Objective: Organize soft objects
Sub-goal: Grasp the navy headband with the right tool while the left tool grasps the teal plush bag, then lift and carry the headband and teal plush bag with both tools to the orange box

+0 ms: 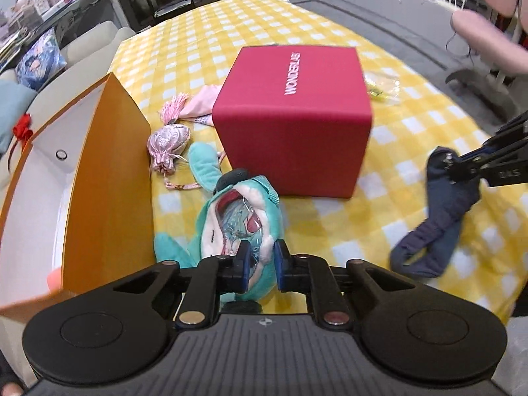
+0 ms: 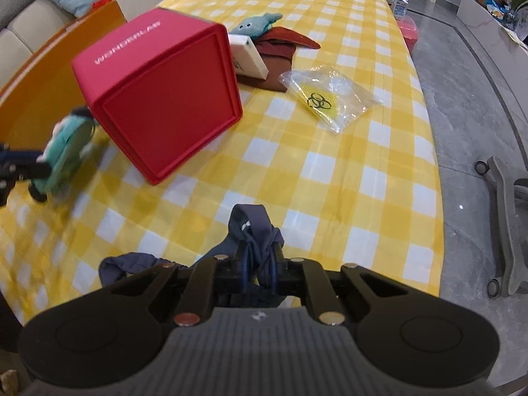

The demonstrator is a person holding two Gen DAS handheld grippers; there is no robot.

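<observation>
Gripping the teal plush toy (image 1: 231, 231) with your left tool (image 1: 259, 262), you are holding its two fingers narrowed against the toy's lower body. The toy is lying just beside the orange gift bag (image 1: 109, 178), which is standing open at the left edge of the tabletop (image 1: 379, 217), and just in front of the red WONDERLAB box (image 1: 293, 118).

Your right tool (image 2: 259, 264) is clamping a bunched dark blue fabric piece (image 2: 252, 231) between its fingers. In the left wrist view, this fabric (image 1: 442, 211) is hanging from the right tool (image 1: 457, 165) with its lower end trailing toward the yellow checked tablecloth; whether it is touching cannot be told.

Behind the plush toy, a pink satin pouch (image 1: 168, 145) is resting against the gift bag, and a pink tasselled cloth (image 1: 194, 102) is lying beside the box.

In the right wrist view, the red box (image 2: 158, 89) is sitting tilted toward you. Beyond it, the following items are lying together:
- a white box (image 2: 247, 56)
- folded dark red cloths (image 2: 280, 52)
- a small blue-green plush (image 2: 255, 24)

A clear plastic bag with a biohazard symbol (image 2: 326, 99) is lying apart from them, to the right.
</observation>
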